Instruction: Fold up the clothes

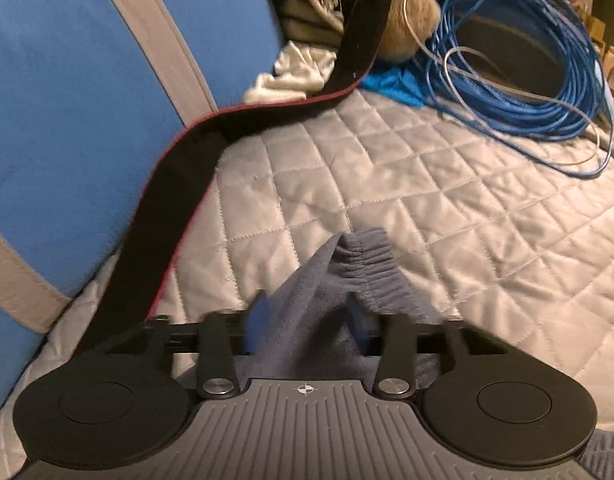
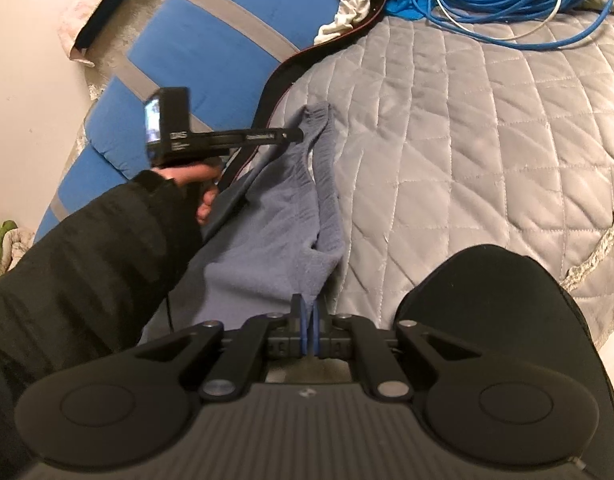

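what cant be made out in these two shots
- Left wrist view: the lower part of the blue-grey garment is hidden behind the left tongs, so its type is unclear.
- Right wrist view: the right tongs are nearly shut; whether they pinch the garment's edge cannot be told.
- Right wrist view: the black strap runs out of frame at the top.

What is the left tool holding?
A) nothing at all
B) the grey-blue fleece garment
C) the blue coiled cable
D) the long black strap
B: the left tool has the grey-blue fleece garment bunched between its blue pads, while the blue coiled cable and long black strap lie apart on the quilt.
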`<state>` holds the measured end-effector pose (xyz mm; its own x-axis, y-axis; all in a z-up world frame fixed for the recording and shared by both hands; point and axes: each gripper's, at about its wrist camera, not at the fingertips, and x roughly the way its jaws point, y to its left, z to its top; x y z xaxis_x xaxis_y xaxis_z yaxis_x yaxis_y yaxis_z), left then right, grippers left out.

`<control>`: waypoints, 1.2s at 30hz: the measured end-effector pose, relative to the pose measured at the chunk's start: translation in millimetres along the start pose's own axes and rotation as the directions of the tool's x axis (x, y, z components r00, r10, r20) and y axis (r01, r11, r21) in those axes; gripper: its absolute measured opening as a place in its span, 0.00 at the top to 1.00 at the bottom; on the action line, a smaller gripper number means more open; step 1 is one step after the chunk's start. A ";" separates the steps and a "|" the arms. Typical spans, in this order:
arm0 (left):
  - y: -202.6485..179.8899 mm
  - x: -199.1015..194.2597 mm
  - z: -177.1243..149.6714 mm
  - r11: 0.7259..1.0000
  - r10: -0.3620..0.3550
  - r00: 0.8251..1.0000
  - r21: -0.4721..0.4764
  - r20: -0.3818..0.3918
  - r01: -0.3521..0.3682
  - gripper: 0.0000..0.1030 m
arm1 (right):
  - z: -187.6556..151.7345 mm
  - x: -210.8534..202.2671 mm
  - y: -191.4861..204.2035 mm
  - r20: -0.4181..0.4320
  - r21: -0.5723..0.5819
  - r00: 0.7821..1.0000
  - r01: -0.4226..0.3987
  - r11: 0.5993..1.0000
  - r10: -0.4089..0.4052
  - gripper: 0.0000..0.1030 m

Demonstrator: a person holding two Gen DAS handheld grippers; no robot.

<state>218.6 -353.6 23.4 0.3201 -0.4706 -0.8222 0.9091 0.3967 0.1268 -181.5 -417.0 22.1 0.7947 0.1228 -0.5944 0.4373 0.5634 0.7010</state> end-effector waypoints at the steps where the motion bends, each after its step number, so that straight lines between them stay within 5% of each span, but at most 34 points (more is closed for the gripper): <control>1: -0.1 1.6 2.3 1.000 0.025 1.000 0.006 -0.004 -0.025 0.98 | 0.8 -0.7 -0.7 0.005 0.004 1.000 -0.004 1.000 0.004 0.98; 4: -1.6 -12.2 12.8 0.991 0.129 0.989 0.025 0.075 -0.131 0.98 | 4.4 -7.1 -4.0 0.038 0.019 0.999 -0.008 1.000 0.007 0.98; 17: -13.5 -43.9 92.5 0.960 0.277 0.922 -0.045 0.270 -0.275 0.98 | 46.8 -46.1 -57.7 0.261 0.132 0.959 0.076 0.988 -0.108 1.00; 23: -44.4 -13.6 117.4 0.955 0.292 0.912 -0.035 0.289 -0.295 0.98 | 70.1 -59.1 -86.7 0.321 0.186 0.929 0.128 0.974 -0.183 1.00; 25: -49.6 1.8 121.3 0.948 0.317 0.909 -0.062 0.272 -0.312 0.98 | 74.7 -62.6 -95.1 0.350 0.193 0.901 0.199 0.961 -0.257 1.00; 27: -49.4 23.4 123.9 0.932 0.360 0.909 -0.125 0.209 -0.340 0.95 | 83.6 -58.9 -110.7 0.309 0.191 0.909 0.231 0.954 -0.281 1.00; 30: -47.8 22.3 117.3 0.935 0.338 0.924 -0.174 0.178 -0.308 0.80 | 89.2 -55.1 -122.4 0.272 0.175 0.907 0.283 0.943 -0.322 0.94; 32: -47.5 16.3 111.7 0.938 0.320 0.931 -0.196 0.175 -0.285 0.47 | 88.4 -51.7 -121.6 0.273 0.147 0.909 0.284 0.947 -0.315 0.91; 33: -47.4 13.4 108.9 0.939 0.311 0.935 -0.208 0.173 -0.274 0.40 | 88.5 -47.8 -119.3 0.268 0.117 0.917 0.272 0.955 -0.294 0.86; 34: -47.3 10.4 106.1 0.940 0.301 0.938 -0.219 0.172 -0.262 0.32 | 89.2 -42.9 -115.8 0.264 0.084 0.923 0.266 0.960 -0.279 0.60; 36: -47.1 4.4 100.5 0.941 0.283 0.944 -0.241 0.169 -0.239 0.32 | 89.8 -31.7 -106.9 0.260 0.012 0.931 0.263 0.965 -0.257 0.43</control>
<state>204.0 -453.6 69.7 0.6044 -0.4652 -0.6468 0.7145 0.6756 0.1818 -215.6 -554.4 1.3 0.7366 -0.2428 -0.6313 0.6361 0.5660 0.5244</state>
